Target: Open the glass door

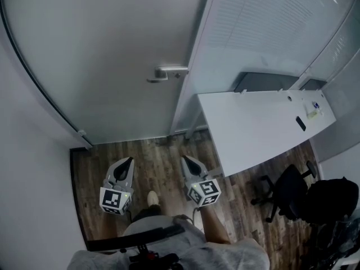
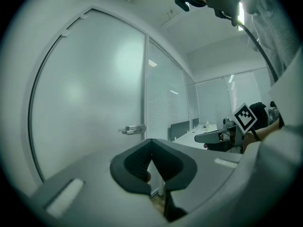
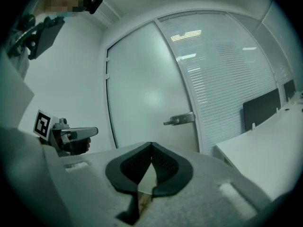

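Glass door (image 1: 101, 55): frosted, closed, filling the upper left of the head view, with its curved frame edge running down to the wood floor (image 1: 157, 156). The lever handle (image 1: 169, 72) sits on the door's right edge, next to the white frame post and the partition with blinds (image 1: 270, 21).

Left hand-held gripper (image 1: 130, 160): held low over the floor, tips pointing at the door. Its jaws are clenched tip to tip with nothing between them. It is well short of the door — the handle is ahead of it and slightly right.

Right hand-held gripper (image 1: 184, 158): just beside the left one and level with it, also aimed at the door. In its own view the jaw tips meet and nothing is gripped. The handle lies ahead, above and a little right of the jaw line — apart, no contact.

Neither hand-held gripper touches the door or the handle.

Right of the door, a white tabletop (image 1: 253, 128) runs along the partition, with a few small items near its far end. A black office chair (image 1: 287, 193) stands on the floor at its near edge.
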{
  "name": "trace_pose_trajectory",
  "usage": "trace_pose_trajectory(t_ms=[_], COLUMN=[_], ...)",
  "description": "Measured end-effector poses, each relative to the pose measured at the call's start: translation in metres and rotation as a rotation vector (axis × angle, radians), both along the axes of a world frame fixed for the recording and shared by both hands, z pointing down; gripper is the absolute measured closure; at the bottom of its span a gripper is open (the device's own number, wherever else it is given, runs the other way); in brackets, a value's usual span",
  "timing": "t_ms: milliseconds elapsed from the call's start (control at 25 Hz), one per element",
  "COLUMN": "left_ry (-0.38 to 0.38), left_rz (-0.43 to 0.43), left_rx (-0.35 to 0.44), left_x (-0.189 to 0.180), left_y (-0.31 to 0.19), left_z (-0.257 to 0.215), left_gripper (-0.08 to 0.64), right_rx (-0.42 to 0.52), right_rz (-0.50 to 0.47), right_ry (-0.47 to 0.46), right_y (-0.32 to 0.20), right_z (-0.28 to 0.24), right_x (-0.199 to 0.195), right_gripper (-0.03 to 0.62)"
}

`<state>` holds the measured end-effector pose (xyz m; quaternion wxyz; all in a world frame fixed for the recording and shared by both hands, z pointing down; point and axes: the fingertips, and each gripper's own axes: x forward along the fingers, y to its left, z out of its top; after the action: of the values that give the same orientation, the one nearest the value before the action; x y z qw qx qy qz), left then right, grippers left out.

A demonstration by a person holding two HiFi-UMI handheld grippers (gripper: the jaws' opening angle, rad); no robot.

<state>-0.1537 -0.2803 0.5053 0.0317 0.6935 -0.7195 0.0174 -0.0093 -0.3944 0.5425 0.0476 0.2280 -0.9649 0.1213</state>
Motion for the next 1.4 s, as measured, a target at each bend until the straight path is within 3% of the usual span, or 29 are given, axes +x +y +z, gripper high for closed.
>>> trace_pose_trajectory(t_ms=[720,1400], left_ry=[0.009,0.002], left_rz=[0.089,0.103], left_rx=[-0.004,-0.002], left_x=[-0.052,-0.082], left_y=[-0.071,-0.180], left_z=[0.005,-0.008], left_gripper=[0.557,0.557], right_rx=[-0.005,-0.009], right_rz=[0.095,0.100], right_ry=[0.006,-0.003], right_y=[-0.058,-0.168], right_z=[0.003,-0.005], right_x=[-0.039,-0.069], right_gripper=[0.591,0.591])
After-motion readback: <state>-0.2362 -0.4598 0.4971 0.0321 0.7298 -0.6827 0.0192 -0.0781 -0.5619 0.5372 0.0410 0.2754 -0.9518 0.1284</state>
